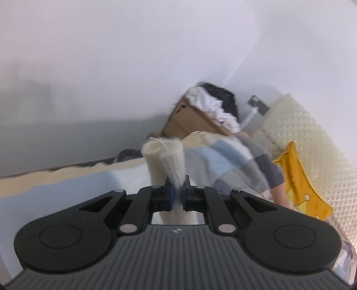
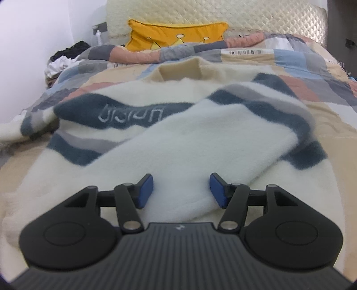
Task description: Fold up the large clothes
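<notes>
A cream sweater (image 2: 142, 93) with dark blue and grey stripes lies spread on the bed, collar toward the headboard. One sleeve (image 2: 189, 145) is folded diagonally across its front. My right gripper (image 2: 181, 189) hovers open just above that sleeve's lower end, a blue pad on each side of it without pressing. In the left wrist view, my left gripper (image 1: 177, 189) is shut on the other sleeve's ribbed cream cuff (image 1: 165, 156), which stands up from the jaws, lifted off the bed. That view is blurred.
A patchwork quilt (image 2: 301, 67) covers the bed. A yellow crown-shaped pillow (image 2: 174, 35) leans on the quilted headboard (image 2: 245, 15). A cardboard box (image 1: 189, 120) topped with black and white clothes (image 1: 214, 102) stands against the white wall by the bed's left side.
</notes>
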Tool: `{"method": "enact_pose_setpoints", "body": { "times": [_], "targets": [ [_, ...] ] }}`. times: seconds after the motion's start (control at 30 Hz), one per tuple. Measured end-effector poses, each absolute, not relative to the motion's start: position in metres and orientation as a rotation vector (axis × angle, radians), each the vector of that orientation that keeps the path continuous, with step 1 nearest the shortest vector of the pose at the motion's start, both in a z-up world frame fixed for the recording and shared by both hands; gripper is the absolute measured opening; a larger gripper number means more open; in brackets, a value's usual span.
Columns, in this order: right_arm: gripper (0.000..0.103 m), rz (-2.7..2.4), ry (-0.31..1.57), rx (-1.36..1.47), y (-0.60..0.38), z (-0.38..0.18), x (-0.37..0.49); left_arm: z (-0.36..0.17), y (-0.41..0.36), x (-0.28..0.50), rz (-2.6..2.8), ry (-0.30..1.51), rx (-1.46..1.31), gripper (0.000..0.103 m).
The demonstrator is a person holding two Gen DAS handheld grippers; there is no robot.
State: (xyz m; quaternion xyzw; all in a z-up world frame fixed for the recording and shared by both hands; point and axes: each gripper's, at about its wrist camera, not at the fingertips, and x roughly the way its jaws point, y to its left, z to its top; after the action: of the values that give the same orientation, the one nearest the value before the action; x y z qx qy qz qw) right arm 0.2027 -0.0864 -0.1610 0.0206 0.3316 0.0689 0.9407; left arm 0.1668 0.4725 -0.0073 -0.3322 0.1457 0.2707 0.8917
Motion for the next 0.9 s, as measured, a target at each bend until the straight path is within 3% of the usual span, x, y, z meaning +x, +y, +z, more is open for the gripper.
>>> {"method": "enact_pose_setpoints", "body": {
  "times": [0.47,0.9],
  "targets": [
    [0.059,0.147,0.654,0.214,-0.117,-0.131,0.198,0.129,0.298,0.217,0.254,0.255,-0.469,0.008],
    [0.059,0.106,0.633,0.317,-0.164,-0.109,0.185,0.171,0.097,0.216,-0.085,0.331,-0.266,0.008]
  ]
}}
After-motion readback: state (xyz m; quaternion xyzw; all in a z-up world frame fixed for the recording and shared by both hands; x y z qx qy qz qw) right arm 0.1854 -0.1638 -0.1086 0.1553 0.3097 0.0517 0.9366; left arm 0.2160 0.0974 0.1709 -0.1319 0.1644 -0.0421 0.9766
